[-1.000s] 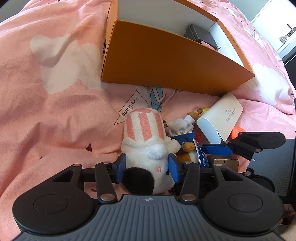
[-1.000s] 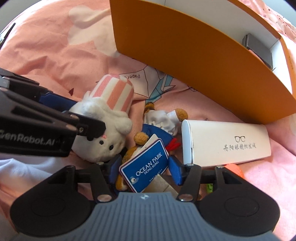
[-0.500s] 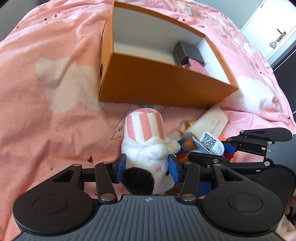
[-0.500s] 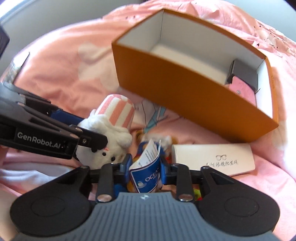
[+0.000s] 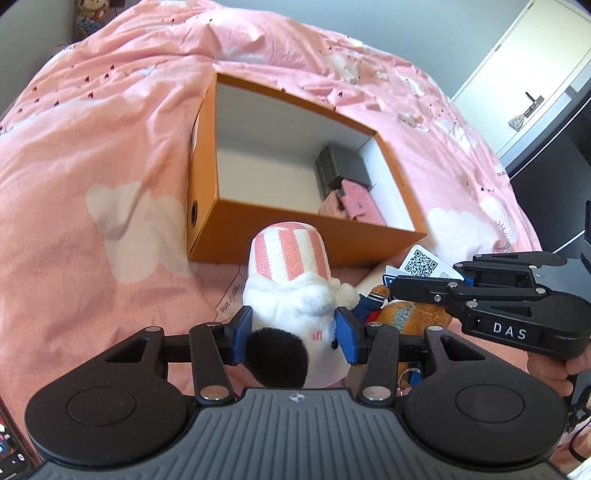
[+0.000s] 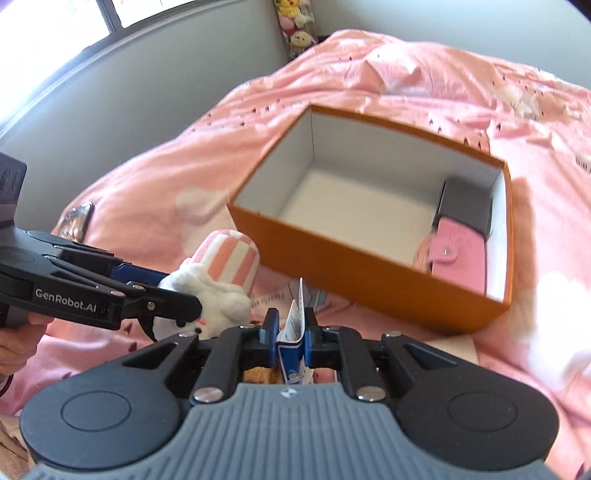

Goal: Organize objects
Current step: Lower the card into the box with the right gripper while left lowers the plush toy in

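My left gripper is shut on a white plush toy with a pink-striped hat, held above the pink bedcover. In the right wrist view the same plush sits between the left gripper's fingers. My right gripper has its jaws closing, with the pads on the blue tag of a brown bear toy that hangs below. The tag's white QR side sticks up. Beyond both stands an open orange box, holding a dark grey case and a pink wallet.
A white glasses case lies on the bedcover near the box's front wall. A printed paper lies under the plush. Soft toys stand by the grey wall at the far corner. A hand holds the right gripper.
Both grippers have risen with their toys, so the inside of the box now shows. The right jaws have narrowed onto the blue tag. The left grip is unchanged.
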Demonstrator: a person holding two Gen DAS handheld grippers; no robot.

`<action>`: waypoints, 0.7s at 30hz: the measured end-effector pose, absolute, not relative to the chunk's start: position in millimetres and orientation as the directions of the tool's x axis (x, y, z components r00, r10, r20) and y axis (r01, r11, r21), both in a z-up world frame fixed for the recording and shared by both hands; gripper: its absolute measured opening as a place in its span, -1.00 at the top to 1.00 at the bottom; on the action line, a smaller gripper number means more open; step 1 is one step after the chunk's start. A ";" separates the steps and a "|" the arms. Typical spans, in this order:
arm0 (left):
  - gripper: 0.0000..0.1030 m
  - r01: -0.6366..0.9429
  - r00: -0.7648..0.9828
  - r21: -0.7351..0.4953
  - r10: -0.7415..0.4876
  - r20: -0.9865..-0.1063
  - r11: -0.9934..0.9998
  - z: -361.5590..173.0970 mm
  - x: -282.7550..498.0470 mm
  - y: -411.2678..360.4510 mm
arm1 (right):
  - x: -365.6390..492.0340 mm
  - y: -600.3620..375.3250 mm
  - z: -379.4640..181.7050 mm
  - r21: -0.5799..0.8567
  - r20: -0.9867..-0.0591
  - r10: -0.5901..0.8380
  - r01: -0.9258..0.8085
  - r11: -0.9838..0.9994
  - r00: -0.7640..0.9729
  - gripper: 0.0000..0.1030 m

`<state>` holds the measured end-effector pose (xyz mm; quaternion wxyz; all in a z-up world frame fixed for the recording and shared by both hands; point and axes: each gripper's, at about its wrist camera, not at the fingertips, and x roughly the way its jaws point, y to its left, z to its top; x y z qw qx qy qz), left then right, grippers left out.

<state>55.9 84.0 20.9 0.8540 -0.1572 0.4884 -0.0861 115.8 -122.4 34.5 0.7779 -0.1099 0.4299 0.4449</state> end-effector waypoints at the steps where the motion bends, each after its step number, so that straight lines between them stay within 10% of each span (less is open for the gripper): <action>1: -0.06 0.002 0.518 -0.354 -0.303 -0.800 0.935 26.0 56.2 84.7 | 117.5 -122.7 38.8 0.211 -0.762 0.602 -0.789 0.577 0.237 0.74; 21: -0.05 0.074 0.613 -0.293 -0.275 -0.741 0.953 82.8 159.5 76.0 | 204.4 -111.7 128.2 0.115 -0.621 0.652 -0.771 0.626 0.436 0.76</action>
